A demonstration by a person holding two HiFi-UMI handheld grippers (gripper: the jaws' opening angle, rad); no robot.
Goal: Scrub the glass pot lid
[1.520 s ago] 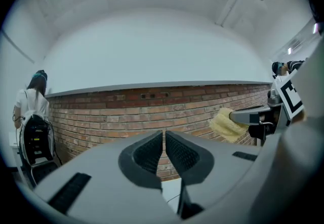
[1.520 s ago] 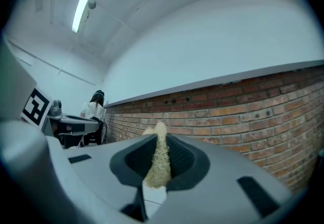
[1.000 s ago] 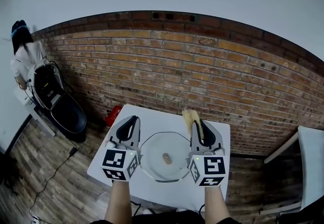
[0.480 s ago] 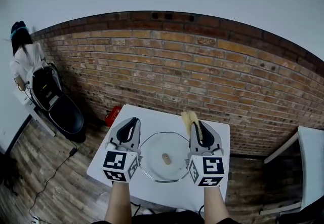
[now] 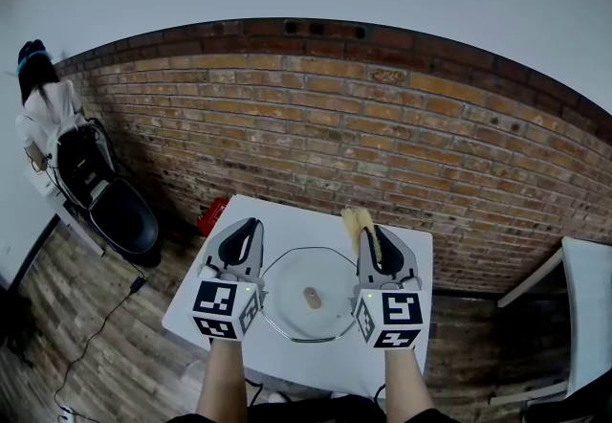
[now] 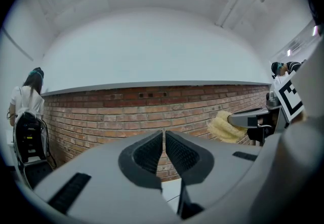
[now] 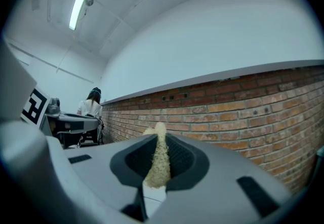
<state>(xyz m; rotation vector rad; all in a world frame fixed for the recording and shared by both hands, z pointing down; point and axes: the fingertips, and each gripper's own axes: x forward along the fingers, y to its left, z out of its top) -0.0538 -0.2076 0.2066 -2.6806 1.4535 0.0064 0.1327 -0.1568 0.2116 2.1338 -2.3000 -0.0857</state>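
Sponge (image 7: pixel 158 164) sits clamped in the right gripper (image 5: pixel 376 241); the left gripper (image 6: pixel 164 148) is closed, empty. Between them the glass pot lid (image 5: pixel 308 297) lies at the middle of the desk (image 5: pixel 296 217), its side rims apparently covered by the grippers. Brick wall (image 5: pixel 382 124) behind, wooden floor (image 5: pixel 76 335) below.

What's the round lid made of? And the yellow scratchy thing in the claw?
The lid looks like clear, shiny glass: the white table shows through it. The yellow pad looks rough and fibrous, maybe loofah or sponge.
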